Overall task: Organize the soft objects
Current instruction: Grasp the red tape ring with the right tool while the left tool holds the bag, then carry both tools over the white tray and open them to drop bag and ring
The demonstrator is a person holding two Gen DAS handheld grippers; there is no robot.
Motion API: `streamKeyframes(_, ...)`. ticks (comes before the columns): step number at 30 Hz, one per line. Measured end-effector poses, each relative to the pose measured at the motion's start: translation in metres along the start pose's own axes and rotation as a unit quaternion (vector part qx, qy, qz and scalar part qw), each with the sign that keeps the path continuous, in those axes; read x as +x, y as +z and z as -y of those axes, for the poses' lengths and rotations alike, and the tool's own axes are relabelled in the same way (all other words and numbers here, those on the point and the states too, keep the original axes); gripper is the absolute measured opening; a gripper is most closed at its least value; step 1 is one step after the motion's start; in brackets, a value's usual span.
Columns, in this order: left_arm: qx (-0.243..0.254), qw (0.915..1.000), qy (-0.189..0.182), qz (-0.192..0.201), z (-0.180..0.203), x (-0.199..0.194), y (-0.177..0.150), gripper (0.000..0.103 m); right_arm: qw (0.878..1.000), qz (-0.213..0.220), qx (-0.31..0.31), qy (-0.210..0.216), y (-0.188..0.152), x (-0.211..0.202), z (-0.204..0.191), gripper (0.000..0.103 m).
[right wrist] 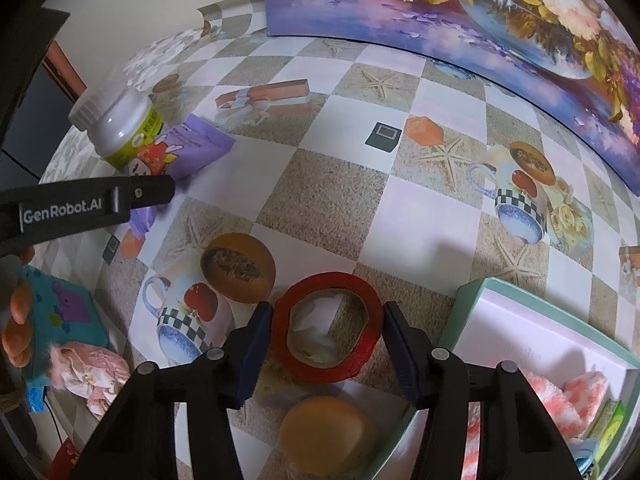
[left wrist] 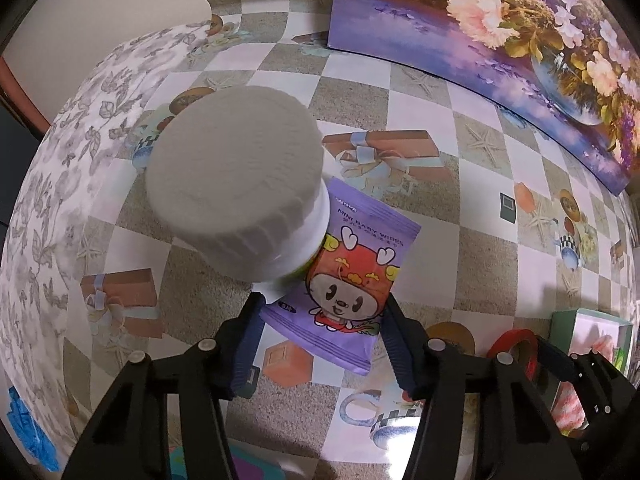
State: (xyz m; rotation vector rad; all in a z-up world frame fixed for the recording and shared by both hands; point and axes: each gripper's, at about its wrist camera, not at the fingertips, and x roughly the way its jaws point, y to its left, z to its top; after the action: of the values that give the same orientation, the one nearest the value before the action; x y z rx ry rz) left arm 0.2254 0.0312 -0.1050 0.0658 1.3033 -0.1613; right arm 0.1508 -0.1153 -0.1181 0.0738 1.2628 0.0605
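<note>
Directly below the left gripper [left wrist: 322, 312], a purple wipes pack [left wrist: 344, 276] is seen lying flat on the checked tablecloth [left wrist: 460, 240], its near end set between the blue pads [left wrist: 248, 344]; the pads appear to touch its edges, though a firm clamp cannot be told. A white bottle [left wrist: 240, 184] with a ribbed cap stands just left of the pack, overlapping its far left corner. Further right, the right gripper [right wrist: 326, 332] is held over a red tape roll [right wrist: 328, 328], which sits between the parted fingers with a gap on each side, so nothing is clamped. A green box [right wrist: 472, 300] holding pink fluffy fabric [right wrist: 576, 396] is found just right of the roll. A flower painting [right wrist: 480, 12] is propped along the far edge.
</note>
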Motion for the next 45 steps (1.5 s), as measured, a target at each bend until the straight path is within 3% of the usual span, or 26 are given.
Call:
streamKeyframes(9,0.005,1.0,0.005,0.004,0.002,-0.013,-0.002,0.058,1.0,0.007,0.009,0.006,-0.001,-0.018,0.002,0.057)
streamKeyframes(17,0.004,0.9996,-0.004,0.027,0.002,-0.054,-0.01,0.058,0.999,0.028,0.016,0.009,-0.009,-0.054,0.0,0.057)
streamKeyframes(31,0.026,0.9972,-0.021,0.066,0.031,-0.118,-0.063,0.058,0.998,0.05,0.047,0.001,-0.057,-0.11,0.01,0.057)
streamKeyframes(45,0.084,0.9923,-0.035,0.084,0.073,-0.142,-0.119,0.058,0.988,0.077,0.134,-0.011,-0.106,-0.152,0.054,0.057)
